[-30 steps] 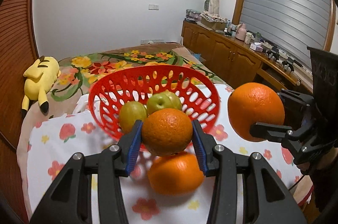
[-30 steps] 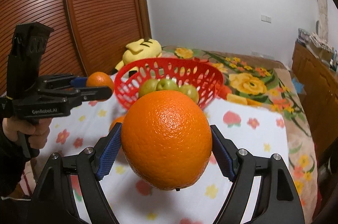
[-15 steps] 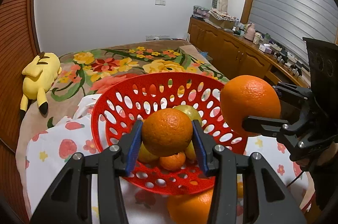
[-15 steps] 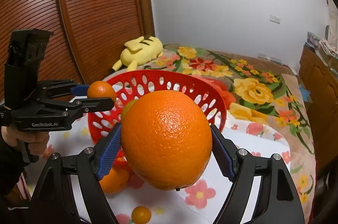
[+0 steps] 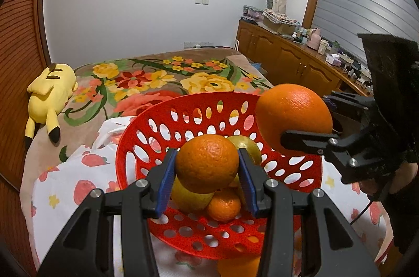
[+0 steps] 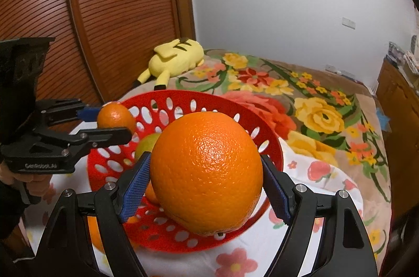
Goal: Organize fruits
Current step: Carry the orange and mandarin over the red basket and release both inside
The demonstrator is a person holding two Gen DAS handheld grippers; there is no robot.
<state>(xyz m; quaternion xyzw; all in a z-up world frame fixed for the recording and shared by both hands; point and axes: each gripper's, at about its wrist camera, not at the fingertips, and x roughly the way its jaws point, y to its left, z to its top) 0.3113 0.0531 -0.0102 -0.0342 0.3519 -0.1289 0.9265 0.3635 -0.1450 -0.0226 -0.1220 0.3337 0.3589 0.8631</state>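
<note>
While both fruits hang clamped in the air, what matters is how each sits over the red basket (image 5: 309, 167). The left gripper (image 5: 207, 172) is closed on the small orange (image 5: 207, 163), which sits above the basket's inside, over the yellow-green fruits (image 5: 189, 194) and a mandarin (image 5: 225, 201) already lying there. The right gripper (image 6: 207, 180) is clamped on the large orange (image 6: 207, 172); from the left wrist view this fruit hangs over the basket's right rim, nearer the edge than the middle. By my judgement the left hand is the better placed: its fruit needs only a short way down and a release. The right hand's fruit looks to need a nudge inward over the bowl first. Another orange (image 5: 235, 267) lies on the floral cloth (image 5: 86, 185) beside the basket's near rim, outside it.
</note>
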